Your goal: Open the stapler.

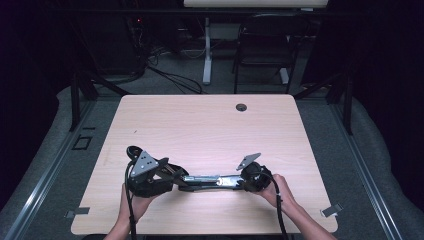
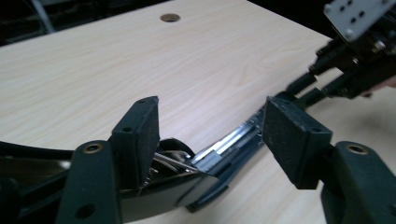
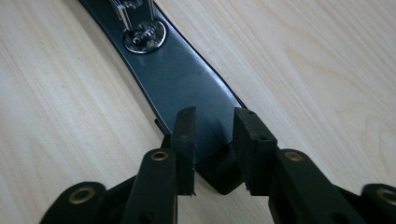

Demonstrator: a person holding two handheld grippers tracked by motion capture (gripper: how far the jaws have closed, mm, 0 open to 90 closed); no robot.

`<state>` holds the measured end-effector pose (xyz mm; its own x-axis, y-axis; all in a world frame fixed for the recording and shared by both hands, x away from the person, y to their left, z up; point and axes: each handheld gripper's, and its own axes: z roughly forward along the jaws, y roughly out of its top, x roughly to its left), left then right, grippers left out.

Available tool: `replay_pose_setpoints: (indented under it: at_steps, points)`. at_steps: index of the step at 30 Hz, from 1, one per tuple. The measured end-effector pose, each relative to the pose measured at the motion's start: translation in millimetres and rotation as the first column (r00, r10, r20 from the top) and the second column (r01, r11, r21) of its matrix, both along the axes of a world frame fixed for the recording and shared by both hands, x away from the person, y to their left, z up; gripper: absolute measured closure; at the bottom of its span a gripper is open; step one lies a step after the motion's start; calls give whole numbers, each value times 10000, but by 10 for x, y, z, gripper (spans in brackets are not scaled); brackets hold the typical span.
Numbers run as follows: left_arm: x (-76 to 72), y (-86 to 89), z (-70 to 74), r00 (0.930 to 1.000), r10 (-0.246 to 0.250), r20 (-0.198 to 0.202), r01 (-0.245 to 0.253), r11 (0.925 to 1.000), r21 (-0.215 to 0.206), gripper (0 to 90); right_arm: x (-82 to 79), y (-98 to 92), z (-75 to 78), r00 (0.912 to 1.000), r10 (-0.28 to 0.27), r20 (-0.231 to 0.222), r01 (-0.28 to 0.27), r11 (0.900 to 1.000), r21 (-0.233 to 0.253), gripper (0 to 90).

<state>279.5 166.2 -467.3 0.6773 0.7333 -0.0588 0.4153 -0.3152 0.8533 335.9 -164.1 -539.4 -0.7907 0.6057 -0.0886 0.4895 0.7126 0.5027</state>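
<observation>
Left gripper (image 2: 210, 140) fingers straddle stapler (image 2: 224, 149); right gripper (image 3: 212, 140) pinches base.

High view: a fixed camera above the person's side, looking forward and down on the whole pale wood-grain desk (image 1: 210, 125), far enough back to take in the grey floor and a black chair (image 1: 262, 45) beyond.
Left gripper view: rides low on the left gripper (image 2: 210, 140), looking along its two black jaws across the desk toward the round cable hole (image 2: 170, 17); very near the long black-and-silver stapler (image 2: 229, 144).
Right gripper view: rides on the right gripper (image 3: 212, 135), tilted steeply down, close on the stapler's dark end.
Shared: all three views take in the stapler and the desk top; the high and left gripper views share the cable hole and the right gripper.
</observation>
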Motion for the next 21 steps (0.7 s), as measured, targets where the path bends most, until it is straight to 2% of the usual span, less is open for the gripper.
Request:
replay_pose_setpoints:
  at_steps: [5,8,10,13,15,16,17,19,20,21]
  points:
    - [-57,20,-16,9994,-181,-285,185,9997,136,219,-26,-10,86,9997,257,22,-257,9996,66,608]
    - [-92,37,-16,9989,-369,-298,372,9992,114,184,-27,-38,121,9996,258,-58,-258,9996,89,525]
    - [-127,41,-15,9988,-383,-311,395,9984,399,159,-11,-78,142,9997,143,-207,-139,9996,226,441]
    - [-166,36,-37,9977,-515,-431,542,9965,638,141,0,-131,187,9997,-71,-241,71,10000,16,356]
    - [-192,43,-56,9948,-809,-614,853,9937,722,108,13,-160,223,9985,-91,-532,81,9998,-194,297]
    - [-203,48,-69,9924,-997,-715,1047,9920,699,87,20,-181,246,9964,-168,-831,142,9994,-323,268]
    - [-211,49,-74,9919,-1006,-772,1059,9920,683,60,20,-209,271,9960,-170,-881,133,9990,-430,243]
    - [-216,64,-83,9851,-1408,-992,1472,9872,611,19,10,-246,294,9965,-112,-825,88,9995,-299,238]
    - [-224,70,-85,9836,-1498,-1008,1559,9862,555,6,-4,-280,314,9974,-239,-680,239,9997,0,232]
    - [-235,84,-90,9823,-1604,-967,1657,9849,492,5,0,-304,339,9976,-233,-651,230,9997,-65,209]
